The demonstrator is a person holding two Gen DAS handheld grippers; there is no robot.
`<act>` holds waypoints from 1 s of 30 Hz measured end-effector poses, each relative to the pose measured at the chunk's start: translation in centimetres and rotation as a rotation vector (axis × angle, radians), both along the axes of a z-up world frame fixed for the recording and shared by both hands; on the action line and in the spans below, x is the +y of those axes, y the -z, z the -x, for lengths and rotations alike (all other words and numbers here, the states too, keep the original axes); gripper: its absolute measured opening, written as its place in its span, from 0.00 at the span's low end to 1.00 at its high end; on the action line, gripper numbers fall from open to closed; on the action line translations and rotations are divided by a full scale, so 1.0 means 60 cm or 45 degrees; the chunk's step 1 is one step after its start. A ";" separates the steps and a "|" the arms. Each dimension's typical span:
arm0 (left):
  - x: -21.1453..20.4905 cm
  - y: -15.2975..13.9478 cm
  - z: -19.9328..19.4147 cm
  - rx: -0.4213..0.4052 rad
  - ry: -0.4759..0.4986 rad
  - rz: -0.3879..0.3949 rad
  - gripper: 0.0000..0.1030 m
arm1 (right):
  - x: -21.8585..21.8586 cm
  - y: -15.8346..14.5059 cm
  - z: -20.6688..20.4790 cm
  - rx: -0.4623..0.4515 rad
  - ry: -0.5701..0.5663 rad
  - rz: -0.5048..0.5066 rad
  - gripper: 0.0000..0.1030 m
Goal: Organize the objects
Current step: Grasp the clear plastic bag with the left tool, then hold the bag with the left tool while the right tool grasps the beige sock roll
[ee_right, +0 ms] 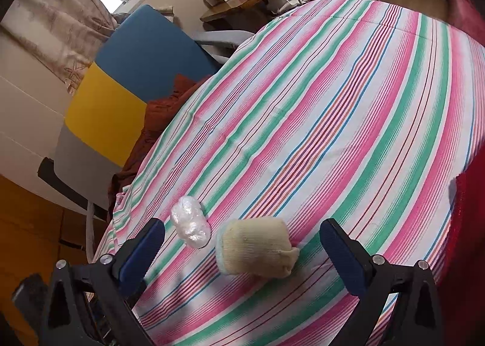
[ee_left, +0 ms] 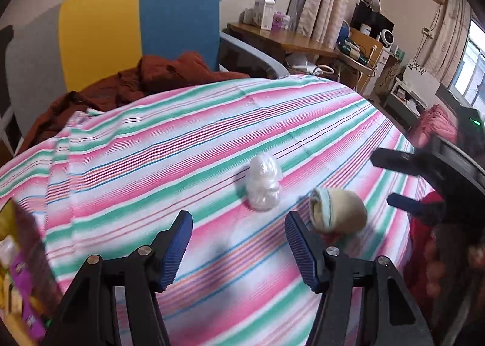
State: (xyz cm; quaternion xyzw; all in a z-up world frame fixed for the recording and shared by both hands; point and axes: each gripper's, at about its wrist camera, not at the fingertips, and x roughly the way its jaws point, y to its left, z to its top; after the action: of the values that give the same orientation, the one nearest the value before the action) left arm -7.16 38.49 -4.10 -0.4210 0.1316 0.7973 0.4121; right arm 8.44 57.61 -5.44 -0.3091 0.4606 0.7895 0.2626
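A crumpled clear plastic bundle (ee_left: 264,183) (ee_right: 190,225) lies on the striped cloth (ee_left: 212,121) (ee_right: 348,109). Right beside it rests a rolled cream sock (ee_left: 336,209) (ee_right: 256,247) with a pale blue cuff. My left gripper (ee_left: 239,240) hangs open just short of the plastic bundle, nothing between its fingers. My right gripper (ee_right: 242,250) is open too, its blue pads standing either side of the sock without touching it. In the left wrist view the right gripper (ee_left: 391,179) shows at the right edge, open.
A chair with a yellow and blue back (ee_left: 139,21) (ee_right: 130,73) stands behind the table, with a rust-brown garment (ee_left: 145,82) draped on it. Red fabric (ee_right: 466,224) borders the right side. Colourful packets (ee_left: 21,279) sit at the left edge. A cluttered wooden desk (ee_left: 285,37) stands farther back.
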 end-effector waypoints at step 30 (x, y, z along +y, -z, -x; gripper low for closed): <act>0.057 0.092 0.033 -0.096 0.006 0.069 0.30 | -0.005 0.017 0.031 -0.076 -0.085 0.004 1.00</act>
State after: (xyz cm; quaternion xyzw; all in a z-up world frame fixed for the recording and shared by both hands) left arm -9.15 41.93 -9.64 -0.4616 0.1384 0.7760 0.4069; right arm 6.60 57.30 -6.44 -0.3482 0.4432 0.7875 0.2494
